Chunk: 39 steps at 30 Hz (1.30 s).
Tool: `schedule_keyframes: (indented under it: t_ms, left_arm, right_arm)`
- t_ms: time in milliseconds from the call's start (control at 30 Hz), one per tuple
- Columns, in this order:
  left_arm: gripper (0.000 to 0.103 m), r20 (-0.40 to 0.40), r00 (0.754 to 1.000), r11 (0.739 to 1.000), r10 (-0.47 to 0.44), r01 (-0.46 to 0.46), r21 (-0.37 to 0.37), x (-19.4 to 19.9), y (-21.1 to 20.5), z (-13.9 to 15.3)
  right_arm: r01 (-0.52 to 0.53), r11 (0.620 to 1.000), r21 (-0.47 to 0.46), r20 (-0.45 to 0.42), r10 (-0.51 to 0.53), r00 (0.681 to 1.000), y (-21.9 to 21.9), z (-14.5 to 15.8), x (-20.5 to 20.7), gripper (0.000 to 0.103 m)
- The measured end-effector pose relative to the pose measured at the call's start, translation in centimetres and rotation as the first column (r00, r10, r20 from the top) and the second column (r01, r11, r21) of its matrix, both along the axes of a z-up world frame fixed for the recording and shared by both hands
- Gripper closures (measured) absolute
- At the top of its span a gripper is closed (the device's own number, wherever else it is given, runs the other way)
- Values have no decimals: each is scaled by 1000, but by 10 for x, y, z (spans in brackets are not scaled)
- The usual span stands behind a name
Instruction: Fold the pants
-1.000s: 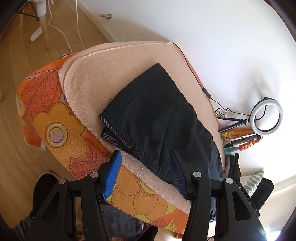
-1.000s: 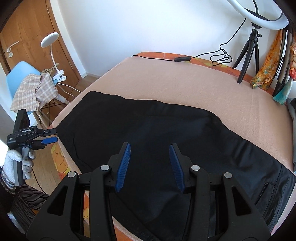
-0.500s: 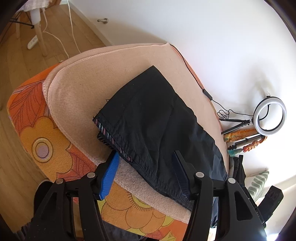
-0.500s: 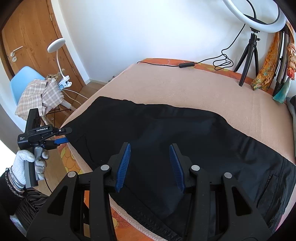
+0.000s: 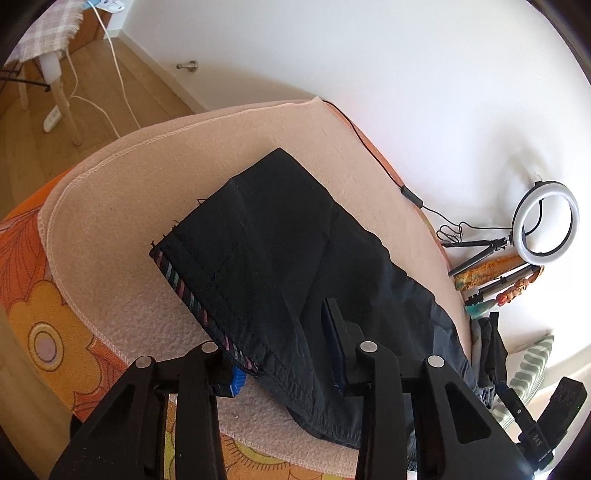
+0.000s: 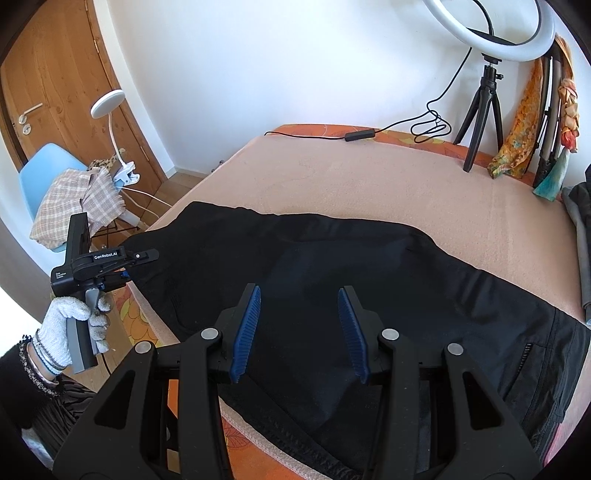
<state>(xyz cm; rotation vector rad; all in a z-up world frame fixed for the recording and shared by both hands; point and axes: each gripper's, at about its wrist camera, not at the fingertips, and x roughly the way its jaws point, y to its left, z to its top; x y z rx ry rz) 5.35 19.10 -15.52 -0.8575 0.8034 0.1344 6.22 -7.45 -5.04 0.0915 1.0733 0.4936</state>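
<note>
Since the earlier frames, the left gripper [image 5: 291, 350] has been brought forward over the hem end of the black pants [image 5: 295, 266], and its jaws are closing with the hem corner between them; whether the pads already press the cloth cannot be told. It is held by a gloved hand [image 6: 75, 325]. Laid lengthwise on the peach blanket [image 5: 122, 206], the pants reach the bed's near edge. Above their middle the right gripper [image 6: 299, 332] is held with jaws apart and nothing between them. A ring light [image 6: 491, 33] is seen by the wall.
</note>
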Motion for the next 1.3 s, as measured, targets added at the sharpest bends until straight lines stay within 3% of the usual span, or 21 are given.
schedule_keyframes:
  t_ms: [67,100,200,300,433,567,733,933,1100,1133,1200,1233,1300]
  left_arm:
    - [87,6,1000,1000,1,-1,11,1,-1,0]
    - [90,17,1000,1000,-4,4,30,2,-2,2]
    - [90,64,997,995,-41,35,98,6,-13,16]
    - [92,110,985,969,-136,109,220,15,-39,39]
    - [92,134,947,916,-291,236,324,24,-84,59]
    - [93,111,884,825,-453,369,428,26,-134,64]
    - [93,50,829,745,-557,473,469,27,-172,51]
    - [93,8,792,694,-611,531,486,27,-196,42]
    - [93,17,770,684,-638,557,472,24,-204,42]
    - [91,21,761,680,-649,567,464,23,-207,42]
    - [76,8,748,669,-663,588,454,20,-212,41]
    - [70,0,738,657,-675,601,456,17,-215,40]
    - [68,-20,716,618,-698,616,487,10,-222,39]
  right_arm:
    - [12,1000,10,-5,-12,1000,-5,0,0,57]
    - [15,1000,13,-7,-15,1000,-7,0,1,57]
    - [23,1000,5,-4,-23,1000,-11,0,1,57]
    - [40,999,27,-24,-40,999,-19,-3,3,57]
    - [76,995,66,-58,-72,996,-29,-10,8,57]
    - [111,980,163,-120,-92,989,-40,-20,15,57]
    - [151,954,258,-207,-98,974,-43,-40,27,43]
    - [210,916,342,-342,-87,936,-32,-74,53,39]
    - [288,884,368,-459,-96,883,-21,-110,69,39]
    - [301,879,369,-472,-102,876,-19,-114,72,39]
    - [315,876,366,-484,-110,868,-15,-121,75,39]
    - [317,875,366,-485,-111,867,-13,-123,76,39]
    - [311,880,359,-483,-110,869,-9,-124,78,39]
